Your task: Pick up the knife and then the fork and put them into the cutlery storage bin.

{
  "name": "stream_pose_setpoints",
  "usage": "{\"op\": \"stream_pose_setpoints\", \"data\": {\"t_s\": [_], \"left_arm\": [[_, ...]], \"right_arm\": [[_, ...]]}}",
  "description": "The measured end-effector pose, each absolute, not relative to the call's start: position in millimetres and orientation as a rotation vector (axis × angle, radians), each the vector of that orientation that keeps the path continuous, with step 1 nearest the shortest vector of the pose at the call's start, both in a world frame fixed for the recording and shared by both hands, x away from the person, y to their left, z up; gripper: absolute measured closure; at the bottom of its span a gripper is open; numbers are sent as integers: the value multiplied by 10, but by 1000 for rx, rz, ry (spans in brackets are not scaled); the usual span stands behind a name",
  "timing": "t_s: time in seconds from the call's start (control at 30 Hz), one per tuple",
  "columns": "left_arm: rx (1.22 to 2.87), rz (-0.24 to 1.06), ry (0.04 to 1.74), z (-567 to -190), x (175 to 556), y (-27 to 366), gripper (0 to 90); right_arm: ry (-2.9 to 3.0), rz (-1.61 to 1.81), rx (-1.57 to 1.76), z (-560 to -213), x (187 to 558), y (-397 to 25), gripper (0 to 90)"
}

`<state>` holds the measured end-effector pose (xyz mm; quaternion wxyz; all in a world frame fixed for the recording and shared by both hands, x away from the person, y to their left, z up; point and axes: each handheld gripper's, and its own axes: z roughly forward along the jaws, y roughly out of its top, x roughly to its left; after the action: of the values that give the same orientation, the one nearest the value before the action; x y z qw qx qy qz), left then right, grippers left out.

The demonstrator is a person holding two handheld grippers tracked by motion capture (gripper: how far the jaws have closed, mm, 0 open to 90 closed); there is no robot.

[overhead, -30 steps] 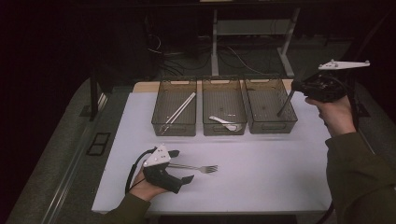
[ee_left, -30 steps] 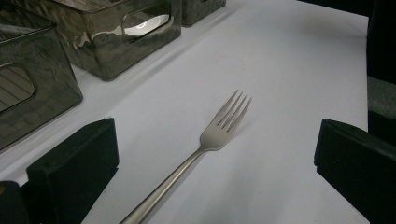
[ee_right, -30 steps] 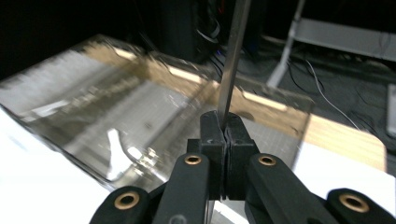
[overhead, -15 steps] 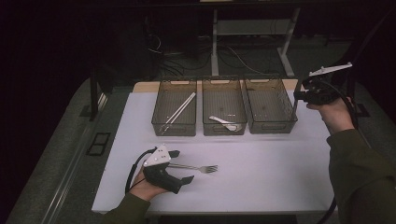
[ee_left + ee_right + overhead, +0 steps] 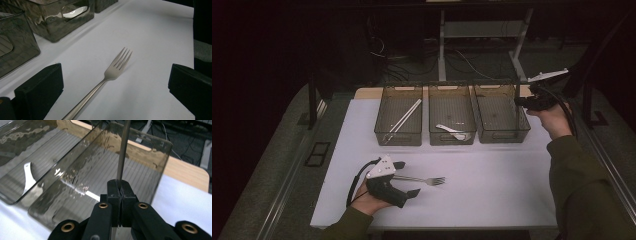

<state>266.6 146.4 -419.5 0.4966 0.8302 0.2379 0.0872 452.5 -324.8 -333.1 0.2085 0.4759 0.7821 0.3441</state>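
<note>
Fork (image 5: pixel 110 77) flat, tines away from left gripper (image 5: pixel 115 95)

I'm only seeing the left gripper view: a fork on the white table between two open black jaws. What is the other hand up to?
Observer: The right gripper is raised over the right-hand bin, shut on a thin metal utensil handle.
Operator: Is anything already sorted into the bins?
Observer: Yes, the left-hand bin holds two long white sticks lying on a slant.
</note>
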Motion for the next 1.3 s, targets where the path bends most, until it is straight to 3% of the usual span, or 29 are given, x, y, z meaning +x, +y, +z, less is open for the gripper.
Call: {"op": "stream_pose_setpoints", "data": {"t_s": [0.63,0.83,0.97,1.3], "left_arm": [[2007,203,568,-4188,2686,1468,0],[2010,206,563,-4185,2686,1473,0],[2009,206,566,-4192,2691,1478,0],[2019,218,582,-4202,2702,1484,0]], "right_arm": [[2212,815,1362,-3798,4951,-2877,859],[2233,871,1386,-3799,4919,-2880,719],[2230,1003,1412,-3731,4831,-2930,580],[2236,1231,1302,-3567,4321,-3000,388]]}}
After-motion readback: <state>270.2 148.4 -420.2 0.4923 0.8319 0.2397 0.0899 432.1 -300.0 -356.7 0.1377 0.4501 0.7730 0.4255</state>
